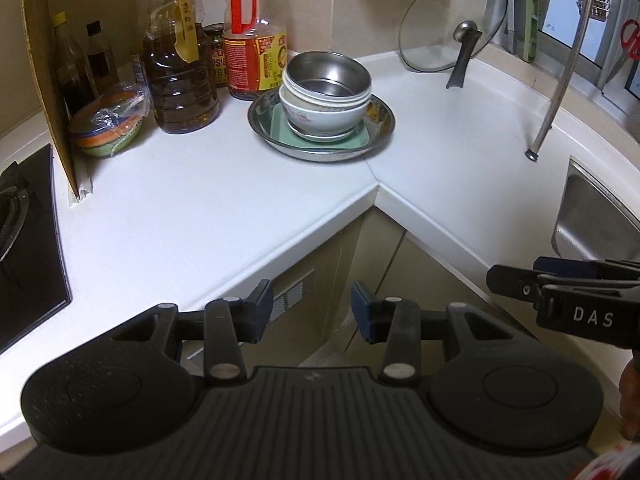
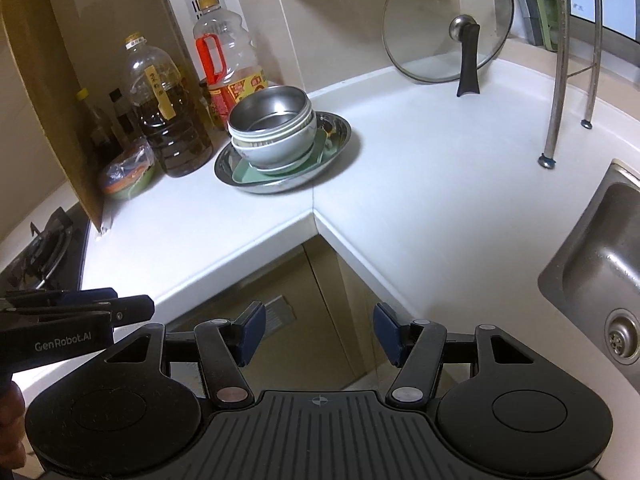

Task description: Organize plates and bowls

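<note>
On the white counter (image 1: 208,200) corner, steel bowl (image 1: 328,76) nested in stacked bowls (image 1: 324,114) on steel plate (image 1: 322,146), left gripper (image 1: 312,308) and right gripper (image 2: 319,330) both spread, empty, off the edge

1. A white L-shaped tabletop (image 1: 224,200) fills the corner, its inner angle pointing toward 6 o'clock.
2. Beige cabinet doors (image 2: 280,288) stand beneath that angle, one with a small vent grille.
3. Glossy beige wall tiles (image 1: 360,4) rise behind, at 12 o'clock.
4. A stainless sink (image 2: 592,264) is set in at 3 o'clock, its drain visible in the right wrist view.
5. A black gas hob (image 1: 24,240) sits at 9 o'clock, screened by a cardboard sheet (image 1: 48,80).
6. A window (image 1: 580,8) lies at 2 o'clock.
7. Metal rack legs (image 2: 558,80) stand on the tabletop near it.
</note>
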Available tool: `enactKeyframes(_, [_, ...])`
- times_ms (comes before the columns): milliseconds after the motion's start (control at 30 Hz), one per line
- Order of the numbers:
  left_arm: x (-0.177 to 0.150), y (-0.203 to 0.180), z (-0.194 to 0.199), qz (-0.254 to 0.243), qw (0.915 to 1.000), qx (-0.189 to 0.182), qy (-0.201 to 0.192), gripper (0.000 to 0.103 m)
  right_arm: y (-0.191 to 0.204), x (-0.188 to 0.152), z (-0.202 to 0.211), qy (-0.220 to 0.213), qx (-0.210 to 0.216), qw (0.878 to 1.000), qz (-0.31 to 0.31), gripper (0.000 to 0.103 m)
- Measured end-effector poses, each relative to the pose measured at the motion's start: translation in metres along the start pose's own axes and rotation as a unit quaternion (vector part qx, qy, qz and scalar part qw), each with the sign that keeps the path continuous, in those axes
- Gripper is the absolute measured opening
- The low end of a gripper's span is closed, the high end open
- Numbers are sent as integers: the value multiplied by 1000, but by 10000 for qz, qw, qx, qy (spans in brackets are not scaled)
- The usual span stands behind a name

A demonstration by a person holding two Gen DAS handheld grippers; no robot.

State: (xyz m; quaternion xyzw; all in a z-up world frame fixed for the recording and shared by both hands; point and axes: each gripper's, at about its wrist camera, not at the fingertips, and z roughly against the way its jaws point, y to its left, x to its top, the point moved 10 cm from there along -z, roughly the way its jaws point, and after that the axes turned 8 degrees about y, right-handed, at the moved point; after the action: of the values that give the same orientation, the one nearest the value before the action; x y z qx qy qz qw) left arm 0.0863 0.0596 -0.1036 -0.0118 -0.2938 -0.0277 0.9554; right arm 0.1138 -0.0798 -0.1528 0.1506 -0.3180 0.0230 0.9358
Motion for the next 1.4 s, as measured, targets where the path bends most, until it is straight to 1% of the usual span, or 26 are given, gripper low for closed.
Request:
enactKeyframes(267, [-5, -27, 6, -138, 9999, -98, -10, 40, -14, -7, 6, 102, -11, 9999, 26, 60])
enactKeyframes(533, [-6, -41, 9, -186, 9997, -125, -41, 40, -18, -6, 9, 98, 40, 9999, 118, 60])
enactKeyframes(700, [-5, -43, 9, -197, 9997, -98, -66, 40, -16, -5, 8, 93, 76, 9997, 198, 60])
enactKeyframes(1400, [-4, -43, 9, -182, 9998, -95, -52, 40, -13, -3, 4, 142, 74, 9997, 187, 60])
